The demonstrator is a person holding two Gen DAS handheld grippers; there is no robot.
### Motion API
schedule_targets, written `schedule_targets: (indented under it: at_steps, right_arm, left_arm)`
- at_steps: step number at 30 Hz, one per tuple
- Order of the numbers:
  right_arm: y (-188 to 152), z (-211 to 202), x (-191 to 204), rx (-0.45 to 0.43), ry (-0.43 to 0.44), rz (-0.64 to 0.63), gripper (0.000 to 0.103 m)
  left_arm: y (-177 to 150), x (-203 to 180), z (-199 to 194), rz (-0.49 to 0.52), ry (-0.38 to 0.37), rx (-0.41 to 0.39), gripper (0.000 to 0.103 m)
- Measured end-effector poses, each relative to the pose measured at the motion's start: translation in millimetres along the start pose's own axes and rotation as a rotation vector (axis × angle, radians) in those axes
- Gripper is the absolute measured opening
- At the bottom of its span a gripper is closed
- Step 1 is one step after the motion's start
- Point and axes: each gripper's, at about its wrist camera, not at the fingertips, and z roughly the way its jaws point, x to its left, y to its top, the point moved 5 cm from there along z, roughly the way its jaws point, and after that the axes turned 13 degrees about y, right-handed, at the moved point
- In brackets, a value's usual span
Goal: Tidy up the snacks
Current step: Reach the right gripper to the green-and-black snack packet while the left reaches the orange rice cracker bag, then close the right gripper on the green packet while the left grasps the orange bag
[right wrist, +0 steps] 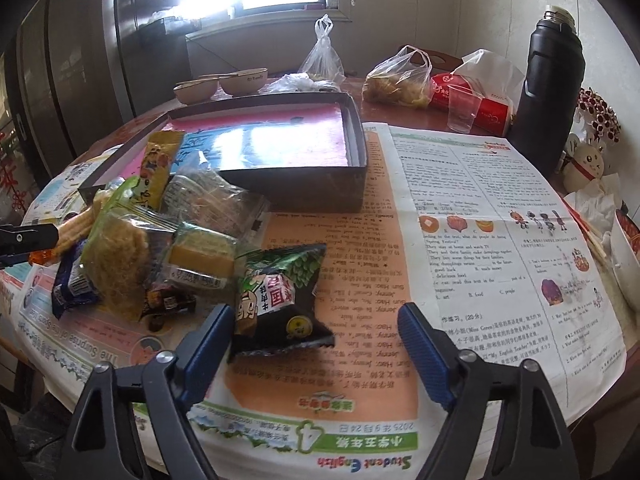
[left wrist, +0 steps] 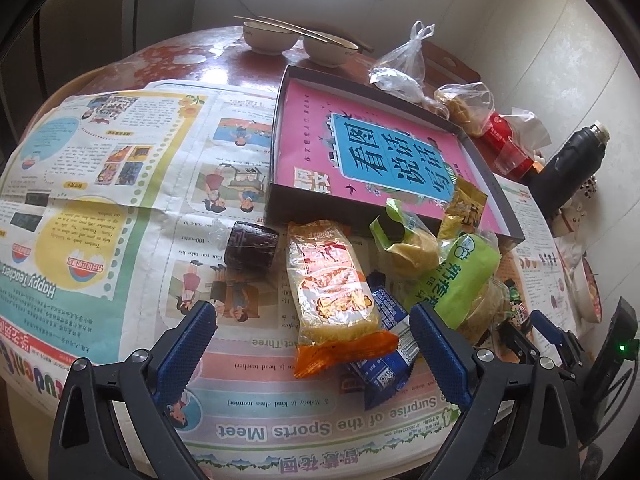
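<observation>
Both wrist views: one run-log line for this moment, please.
left gripper: open over orange snack pack | right gripper: open around dark snack bag | box: no snacks

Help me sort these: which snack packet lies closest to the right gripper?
The dark green-and-black packet, lying alone between the right gripper fingers, apart from the heaped packets.
</observation>
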Motion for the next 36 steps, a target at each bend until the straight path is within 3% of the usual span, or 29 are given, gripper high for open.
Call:
schedule_targets:
  at_steps: [1,4,8,13,17,21,26,36]
  right_arm:
    - [0.1,1.4,-1.9,0.006,-0.003,-0.001,0.071]
    - [2.0,4.9,-4.0,0.011,0.0,-0.017,0.067]
    - [7.9,9.7,-0.2,0.01,0.014,-0.059,0.063]
    - [15.8,16.9,3.8,0.007,0.049,-0.099,0.048]
    - [18.2,18.7,0.2,0.005,0.079,-0.087,0.046]
    - [17.8,16.4,-6.6,-0.007,0.087,-0.059,0.045]
    - [18.8,13.5,-15.5,-0.017,0.103,-0.022,0.044]
    - [22.8,10.2,-31.8,-0.037,0.144,0.06,0.044]
  left_arm:
    - [0.4,-0.5,0.6,0.0,-0.007,0.0,0.094]
    - [1.3,-2.4,4.4,0.005,-0.021,0.013,0.077]
    - [0.6,-5.2,9.9,0.011,-0.025,0.031,0.075]
    - [2.1,-5.7,14.3,0.013,-0.017,0.043,0.074]
    - [3.6,-8.1,19.4,0.004,-0.033,0.063,0.064]
    - [6.8,-10.9,23.3,-0.01,-0.041,0.073,0.06]
    - [11.0,-14.9,26.9,-0.022,-0.065,0.08,0.042]
    - [13.1,-10.5,11.7,-0.026,-0.071,0.029,0.036]
